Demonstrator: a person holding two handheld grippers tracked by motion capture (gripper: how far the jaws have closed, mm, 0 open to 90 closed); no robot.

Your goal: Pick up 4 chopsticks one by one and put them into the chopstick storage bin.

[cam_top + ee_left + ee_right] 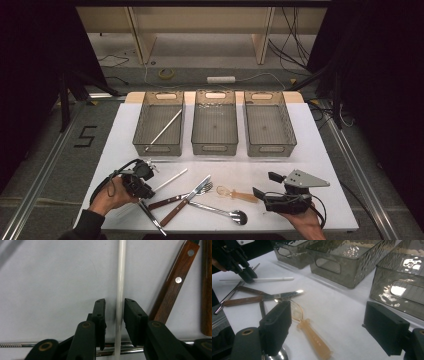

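A white stick (172, 177) lies on the white table, and my left gripper (145, 187) is lowered over its near end. In the left gripper view the white stick (120, 277) runs between the two jaws of the left gripper (114, 301). The right pad is almost against it and a gap shows on the left side, so the jaws are open. My right gripper (265, 185) rests at the front right, wide open with nothing between its pads. A translucent amber spoon (312, 335) lies on the table ahead of the right gripper (328, 306).
Three grey bins (215, 147) stand in a row at the back; the left bin holds another white stick (165, 127). A wood-handled knife (187, 200), a fork (200, 189), a metal spoon (225, 212) and a thin metal rod (152, 220) lie between the grippers.
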